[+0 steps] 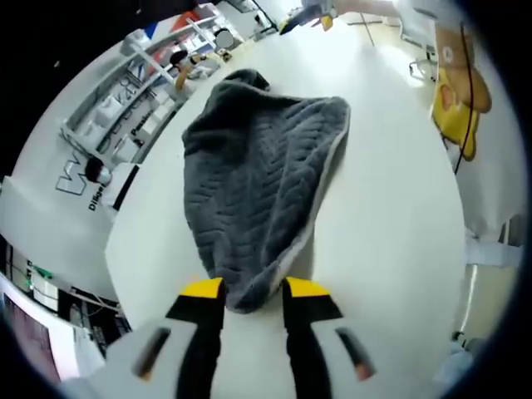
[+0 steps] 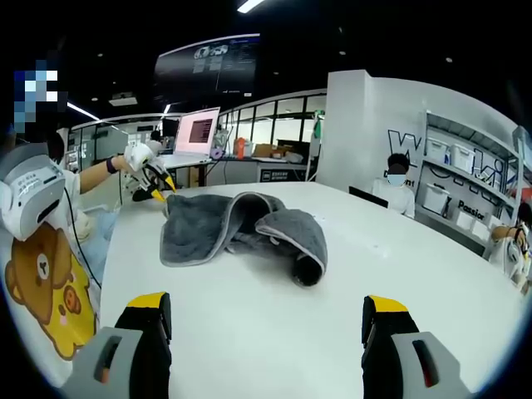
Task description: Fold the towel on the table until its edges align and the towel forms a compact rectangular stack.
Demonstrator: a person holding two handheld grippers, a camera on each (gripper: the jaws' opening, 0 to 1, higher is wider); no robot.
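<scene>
A dark grey towel with a lighter edge lies rumpled on the white table, stretching away from my left gripper. That gripper's yellow-tipped jaws are shut on the towel's near corner. In the right gripper view the same towel lies in a loose heap mid-table, one end rolled over. The left gripper shows there at the towel's far left corner, held by a gloved hand. My right gripper stands open low over the table, well short of the towel, nothing between its jaws.
The person holding the grippers wears a bear-print shirt at the table's left side. Another person sits beyond the far edge. A laptop stands at the back, and white shelving lines the right wall.
</scene>
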